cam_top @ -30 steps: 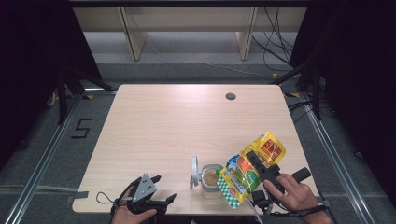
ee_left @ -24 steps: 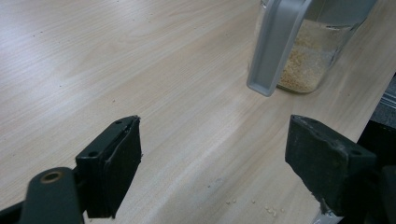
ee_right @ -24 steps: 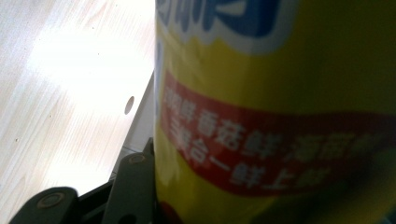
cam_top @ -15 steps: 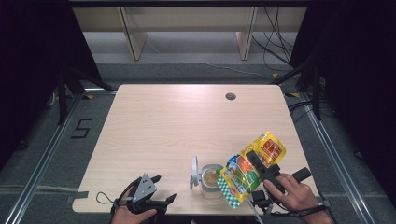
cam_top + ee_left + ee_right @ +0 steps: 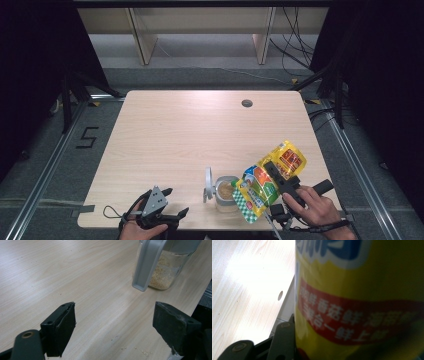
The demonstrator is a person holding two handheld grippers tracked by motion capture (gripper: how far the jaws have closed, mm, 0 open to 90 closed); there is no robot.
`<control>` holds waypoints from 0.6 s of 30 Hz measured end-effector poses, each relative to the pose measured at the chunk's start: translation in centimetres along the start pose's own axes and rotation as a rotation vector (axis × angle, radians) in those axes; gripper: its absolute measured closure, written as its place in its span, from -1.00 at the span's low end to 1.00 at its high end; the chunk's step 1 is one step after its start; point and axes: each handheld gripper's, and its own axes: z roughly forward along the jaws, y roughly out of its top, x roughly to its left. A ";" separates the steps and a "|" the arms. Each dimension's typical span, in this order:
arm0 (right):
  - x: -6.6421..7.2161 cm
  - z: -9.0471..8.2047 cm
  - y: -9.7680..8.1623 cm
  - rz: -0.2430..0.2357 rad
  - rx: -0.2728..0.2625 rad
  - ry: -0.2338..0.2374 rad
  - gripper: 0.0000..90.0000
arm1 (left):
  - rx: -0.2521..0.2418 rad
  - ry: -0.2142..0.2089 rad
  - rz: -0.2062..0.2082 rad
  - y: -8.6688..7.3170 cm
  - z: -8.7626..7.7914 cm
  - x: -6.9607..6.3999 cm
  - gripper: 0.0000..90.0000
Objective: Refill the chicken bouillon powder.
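Nothing moved; spilled grains (image 5: 130, 350) beside jar (image 5: 165, 270).

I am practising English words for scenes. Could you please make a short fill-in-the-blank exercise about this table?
1. The right gripper holds a mostly ___ pouch.
2. The pouch's lower end is tilted over the open ___.
3. The jar's grey lid stands ___.
4. The left gripper holds ___.

Missing words: yellow; jar; open; nothing

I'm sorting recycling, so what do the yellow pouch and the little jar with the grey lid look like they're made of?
Yellow printed pouch: probably glossy plastic film; it creases and shines. Small clear jar: transparent glass or hard plastic, since the beige granules show through. Its flipped-open grey lid: matte moulded plastic, apparently.
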 end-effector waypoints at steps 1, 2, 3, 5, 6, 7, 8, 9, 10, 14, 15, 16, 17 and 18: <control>0.0 0.0 0.0 0.000 -0.001 0.000 0.27 | -0.006 -0.006 -0.005 0.0 0.1 0.0 -0.60; 0.0 0.0 0.0 0.001 -0.001 -0.001 0.27 | -0.008 -0.007 -0.020 -0.1 0.1 -0.1 -0.60; -0.1 0.1 0.0 -0.006 -0.003 -0.005 0.27 | -0.007 -0.006 -0.037 -0.1 0.1 -0.1 -0.60; -0.1 0.0 0.0 -0.009 -0.003 0.003 0.27 | -0.007 -0.005 -0.029 -0.1 0.1 -0.2 -0.60; 0.0 0.0 0.0 -0.002 -0.002 0.000 0.27 | -0.006 -0.005 -0.029 -0.1 0.1 -0.2 -0.60; 0.0 0.0 -0.1 0.000 0.000 -0.002 0.28 | -0.006 -0.007 -0.034 -0.1 0.2 -0.2 -0.60; 0.0 0.1 -0.1 -0.006 0.002 -0.001 0.28 | -0.005 -0.007 -0.033 -0.1 0.2 -0.1 -0.60; 0.0 0.1 -0.1 -0.005 0.000 -0.001 0.28 | -0.006 -0.005 -0.032 -0.1 0.1 -0.2 -0.60; 0.0 0.0 -0.1 -0.005 0.000 0.000 0.28 | -0.007 -0.004 -0.030 -0.1 0.1 -0.2 -0.60; -0.1 0.0 0.0 -0.007 -0.001 -0.001 0.28 | -0.006 -0.005 -0.032 -0.1 0.1 -0.2 -0.60; 0.0 0.0 -0.1 0.006 0.000 0.003 0.28 | -0.007 -0.004 -0.030 -0.1 0.1 -0.2 -0.60; 0.0 0.0 -0.1 0.007 0.000 0.003 0.28 | -0.006 -0.005 -0.029 -0.1 0.1 -0.2 -0.60; -0.1 0.0 -0.1 -0.002 -0.001 -0.003 0.28 | -0.007 -0.005 -0.033 -0.1 0.1 -0.2 -0.60; -0.1 0.0 -0.1 -0.007 0.001 -0.003 0.28 | -0.004 -0.005 -0.034 -0.1 0.1 -0.1 -0.60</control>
